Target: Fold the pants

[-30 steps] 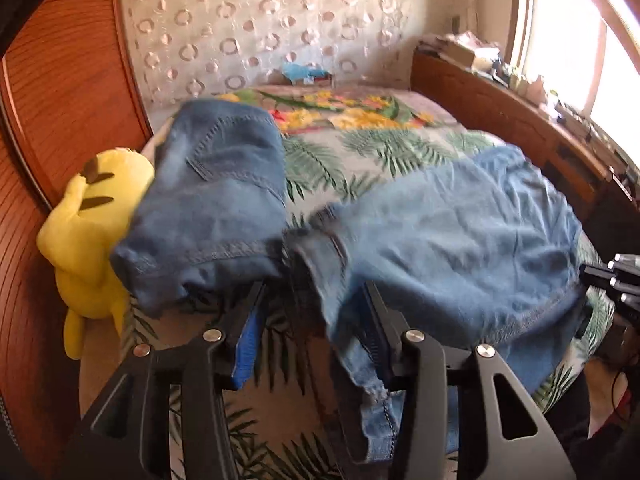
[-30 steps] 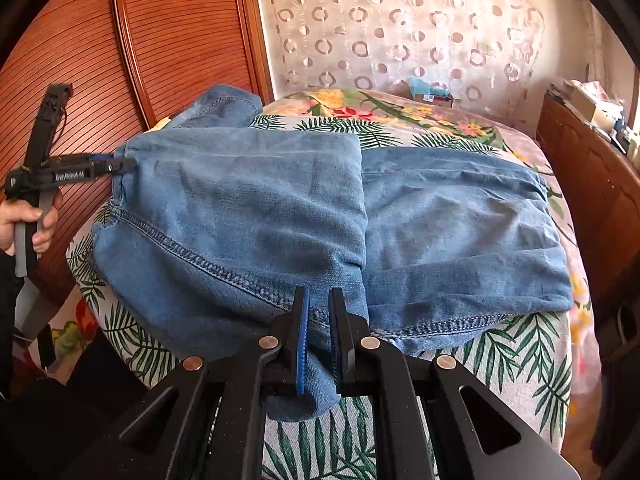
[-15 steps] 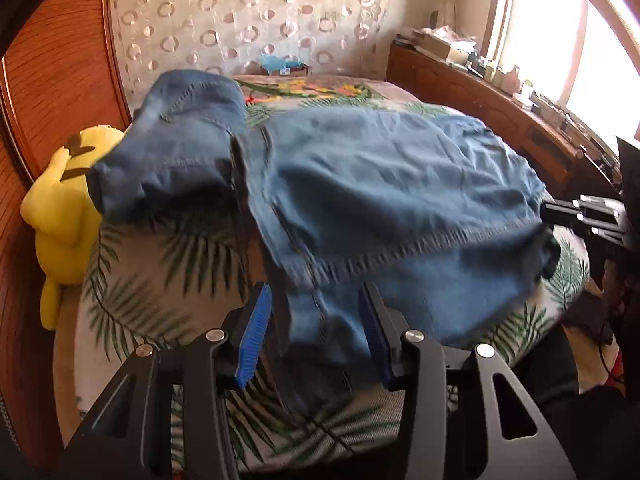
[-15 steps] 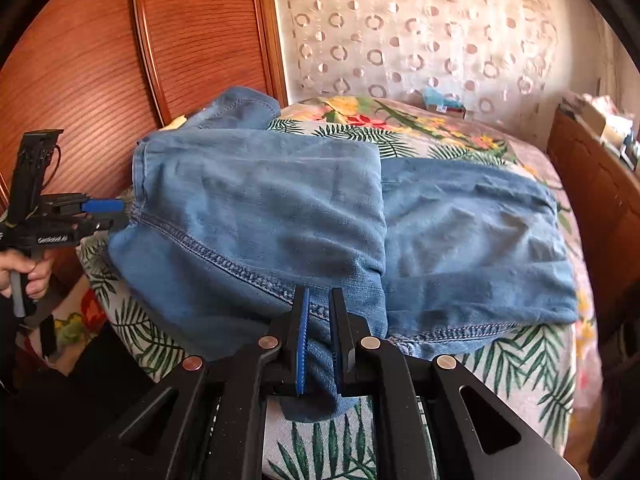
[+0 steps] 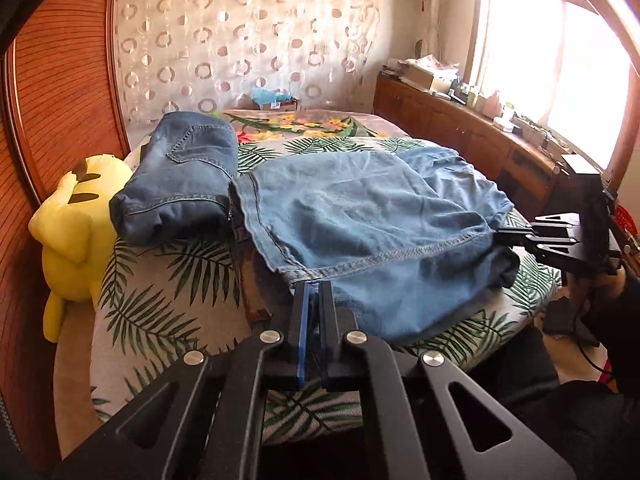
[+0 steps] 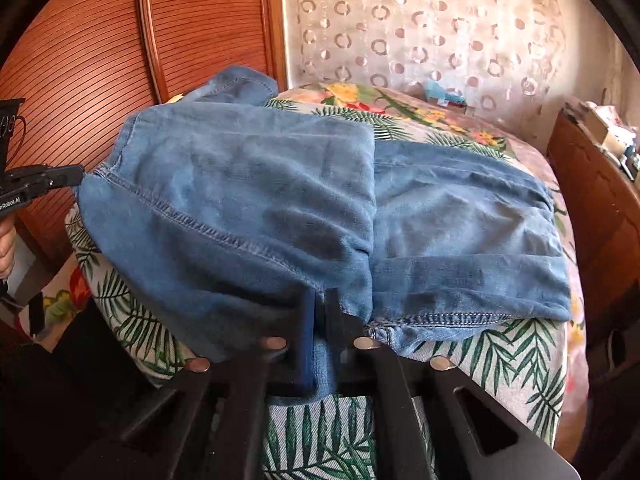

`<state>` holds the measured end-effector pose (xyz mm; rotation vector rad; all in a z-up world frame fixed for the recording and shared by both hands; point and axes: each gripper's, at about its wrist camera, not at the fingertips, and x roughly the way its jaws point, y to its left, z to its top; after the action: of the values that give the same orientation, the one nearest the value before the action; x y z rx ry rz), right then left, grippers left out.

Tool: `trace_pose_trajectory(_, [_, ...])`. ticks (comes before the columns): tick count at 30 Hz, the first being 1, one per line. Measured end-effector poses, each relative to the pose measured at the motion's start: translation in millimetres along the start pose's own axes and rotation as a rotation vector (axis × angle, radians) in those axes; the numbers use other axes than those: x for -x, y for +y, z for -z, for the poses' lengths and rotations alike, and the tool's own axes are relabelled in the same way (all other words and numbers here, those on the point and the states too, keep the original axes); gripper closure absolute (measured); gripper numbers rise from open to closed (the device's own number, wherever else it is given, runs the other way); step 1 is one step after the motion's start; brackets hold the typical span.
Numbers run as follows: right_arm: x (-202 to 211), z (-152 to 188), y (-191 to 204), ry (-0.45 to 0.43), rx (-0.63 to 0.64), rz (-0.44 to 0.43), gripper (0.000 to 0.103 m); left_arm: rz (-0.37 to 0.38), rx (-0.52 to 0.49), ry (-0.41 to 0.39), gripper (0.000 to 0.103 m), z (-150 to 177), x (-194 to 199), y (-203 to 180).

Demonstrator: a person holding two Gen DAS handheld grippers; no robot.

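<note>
On the palm-print bedspread [image 5: 168, 280], the light-blue denim pants [image 5: 360, 216] now lie folded over; left gripper [image 5: 313, 292], open before, and right gripper [image 6: 320, 300] pinch their near edge.

I count 2 pairs of jeans on my bed [image 5: 168, 312]: 1 light pair [image 5: 360, 216] spread mid-bed, 1 darker folded pair [image 5: 180, 176] beside it. 1 yellow plush toy [image 5: 68, 236] sits at the bed's edge. I hold 2 grippers: left [image 5: 314, 286], right [image 6: 320, 300].

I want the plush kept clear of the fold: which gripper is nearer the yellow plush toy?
Left. The left gripper holds the pants' hem at the plush toy's end; the right gripper grips the far end.
</note>
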<state>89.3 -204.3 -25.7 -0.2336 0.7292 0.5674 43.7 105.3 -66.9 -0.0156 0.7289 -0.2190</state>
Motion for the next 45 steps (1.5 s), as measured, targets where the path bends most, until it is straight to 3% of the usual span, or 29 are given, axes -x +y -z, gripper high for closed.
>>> trace_pose_trajectory(6, [31, 7, -4, -0.059, -0.005, -0.019, 0.102, 0.018, -0.003, 0.017, 0.099, 12, 10, -5])
trace_pose_trajectory(13, [25, 35, -8, 0.017, -0.016, -0.009, 0.103, 0.027, 0.006, 0.095, 0.098, 34, -7, -9])
trace_pose_trajectory(18, [30, 34, -15, 0.005, -0.048, 0.001, 0.103, 0.023, 0.027, 0.085, 0.096, 26, -4, -3])
trace_pose_trajectory(21, [40, 28, -19, -0.034, -0.072, -0.007, 0.103, -0.002, 0.019, 0.070, 0.086, 18, -2, 0])
trace_pose_trajectory(25, [46, 20, -15, -0.085, -0.081, -0.020, 0.103, -0.011, 0.023, 0.034, 0.059, 1, 0, 12])
trace_pose_trajectory(30, [34, 10, -12, -0.121, -0.089, -0.034, 0.103, -0.050, 0.006, 0.020, 0.056, -27, -16, 26])
trace_pose_trajectory(31, [29, 8, -10, -0.122, -0.092, -0.042, 0.103, -0.054, 0.008, 0.025, 0.047, -32, -22, 29])
trace_pose_trajectory(32, [24, 6, -9, -0.124, -0.094, -0.047, 0.102, -0.055, 0.008, 0.025, 0.030, -35, -26, 32])
trace_pose_trajectory(34, [15, 3, -5, -0.122, -0.088, -0.056, 0.102, -0.059, 0.017, 0.023, 0.017, -40, -34, 37])
trace_pose_trajectory(45, [-12, -17, 3, -0.123, -0.054, -0.077, 0.100, -0.083, 0.051, 0.036, 0.018, -58, -73, 58])
